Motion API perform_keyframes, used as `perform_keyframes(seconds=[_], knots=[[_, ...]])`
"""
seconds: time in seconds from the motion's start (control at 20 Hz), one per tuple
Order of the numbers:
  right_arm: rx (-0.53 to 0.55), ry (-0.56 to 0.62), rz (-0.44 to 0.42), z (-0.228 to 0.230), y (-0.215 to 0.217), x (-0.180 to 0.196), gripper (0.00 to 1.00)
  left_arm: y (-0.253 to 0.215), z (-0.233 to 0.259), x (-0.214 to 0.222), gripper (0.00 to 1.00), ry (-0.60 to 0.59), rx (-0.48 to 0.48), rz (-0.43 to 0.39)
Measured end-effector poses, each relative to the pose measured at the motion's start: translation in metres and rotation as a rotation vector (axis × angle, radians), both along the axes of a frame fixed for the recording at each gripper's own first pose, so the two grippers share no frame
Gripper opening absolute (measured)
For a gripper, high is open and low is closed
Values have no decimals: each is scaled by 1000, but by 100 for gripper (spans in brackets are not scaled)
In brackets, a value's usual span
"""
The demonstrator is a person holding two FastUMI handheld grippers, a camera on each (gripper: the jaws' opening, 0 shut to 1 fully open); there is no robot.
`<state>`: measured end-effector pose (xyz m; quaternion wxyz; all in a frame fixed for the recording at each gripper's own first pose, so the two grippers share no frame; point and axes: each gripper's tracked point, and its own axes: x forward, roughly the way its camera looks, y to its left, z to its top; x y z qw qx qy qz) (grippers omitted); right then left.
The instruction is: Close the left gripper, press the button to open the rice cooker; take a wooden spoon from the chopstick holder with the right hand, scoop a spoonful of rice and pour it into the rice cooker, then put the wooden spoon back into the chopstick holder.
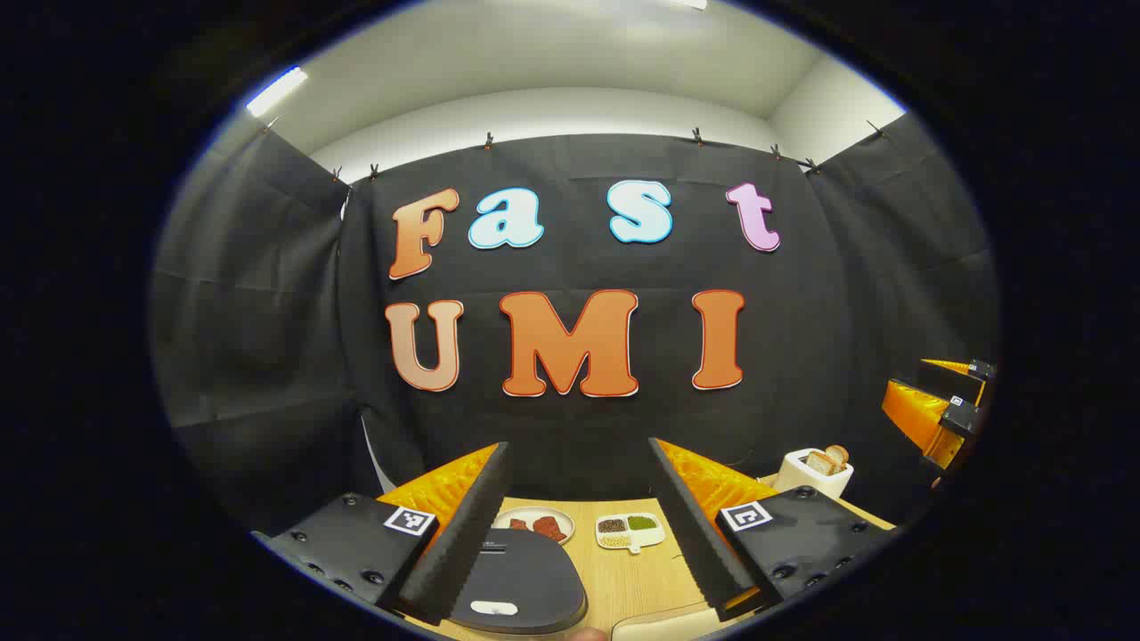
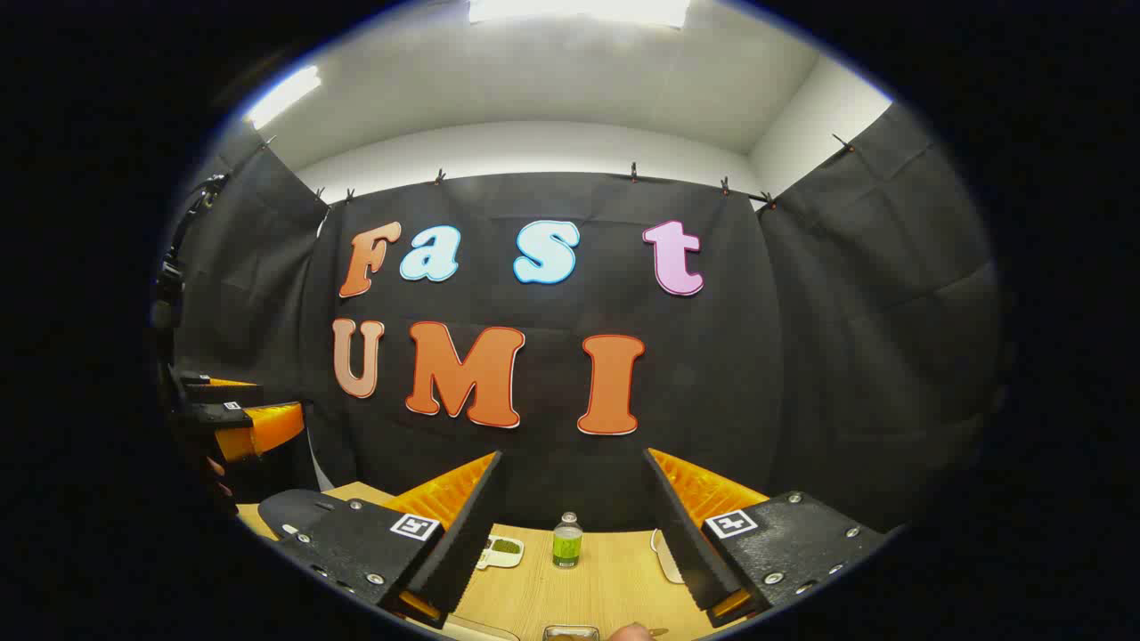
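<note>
Both grippers hang with their jaws spread wide and nothing between them – the left gripper [image 1: 579, 521] high above the table [image 1: 637, 579], the right gripper [image 2: 574, 534] likewise. In the left gripper view the rice cooker [image 1: 521, 579] sits low between the fingers, its dark lid down and its pale button [image 1: 494, 608] near the front edge. Since nothing is pressed yet, the first step is probably to bring the left fingers fully together, then lower squarely onto that button – an off-centre push may slip off the lid
</note>
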<state>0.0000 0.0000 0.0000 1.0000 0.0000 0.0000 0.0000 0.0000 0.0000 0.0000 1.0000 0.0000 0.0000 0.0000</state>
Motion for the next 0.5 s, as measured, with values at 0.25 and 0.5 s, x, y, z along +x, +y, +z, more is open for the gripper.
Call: perform_keyframes(seconds=[0.25,0.5], knots=[[4,-21,-22,5,3,-1,93,2,8,-2,100,-38,28,26],[18,-31,-31,11,1,0,93,4,9,-2,94,-48,32,50]])
